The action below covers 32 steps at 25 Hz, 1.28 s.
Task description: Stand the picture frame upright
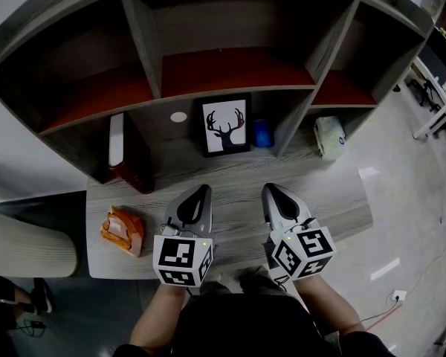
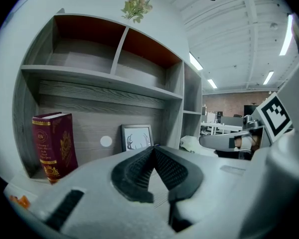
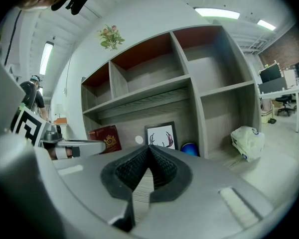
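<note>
The picture frame (image 1: 225, 125), black-edged with a deer-head print, stands upright against the back panel of the middle lower shelf bay; it also shows as the frame (image 2: 137, 137) and the frame (image 3: 162, 135) in the gripper views. My left gripper (image 1: 204, 190) and my right gripper (image 1: 270, 189) hover side by side over the desk, short of the frame, tips pointing at the shelf. Both are shut with nothing between the jaws. The tips meet at the left gripper (image 2: 154, 147) and at the right gripper (image 3: 149, 147).
A dark red book (image 1: 130, 155) stands in the left bay. A blue ball (image 1: 262, 133) sits right of the frame, a white bag (image 1: 329, 136) in the right bay. An orange object (image 1: 123, 230) lies at the desk's (image 1: 238, 184) left front.
</note>
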Motion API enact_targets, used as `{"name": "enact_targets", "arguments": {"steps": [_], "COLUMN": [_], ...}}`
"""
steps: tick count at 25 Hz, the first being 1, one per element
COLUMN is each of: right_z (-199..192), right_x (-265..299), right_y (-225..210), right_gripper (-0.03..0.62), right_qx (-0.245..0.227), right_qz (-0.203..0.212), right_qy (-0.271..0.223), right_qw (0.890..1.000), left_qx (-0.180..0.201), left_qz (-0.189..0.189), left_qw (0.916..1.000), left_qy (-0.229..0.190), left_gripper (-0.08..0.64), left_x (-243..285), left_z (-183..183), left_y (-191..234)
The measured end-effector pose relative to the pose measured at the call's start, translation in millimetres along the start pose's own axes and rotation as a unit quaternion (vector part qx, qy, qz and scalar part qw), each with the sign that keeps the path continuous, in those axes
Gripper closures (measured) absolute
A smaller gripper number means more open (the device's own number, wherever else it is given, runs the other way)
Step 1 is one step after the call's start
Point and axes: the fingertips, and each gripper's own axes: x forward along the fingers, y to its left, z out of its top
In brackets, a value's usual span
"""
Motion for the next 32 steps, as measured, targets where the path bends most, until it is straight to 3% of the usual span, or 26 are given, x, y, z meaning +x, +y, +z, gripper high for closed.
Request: {"name": "enact_targets", "arguments": {"steps": [32], "right_z": [-19.9], "right_x": [9.8], "right_y": [3.9], "right_gripper": [0.595], "right_qx": [-0.009], "right_qz": [0.014], "right_qy": [0.037], "right_qw": [0.999], "left_qx": [-0.016], "left_qz": [0.003], "left_qw": [0.9997], "left_qy": [0.019], "left_gripper": [0.563], "left_x": [7.5], "left_z": [-17.0], "left_y": [2.8]}}
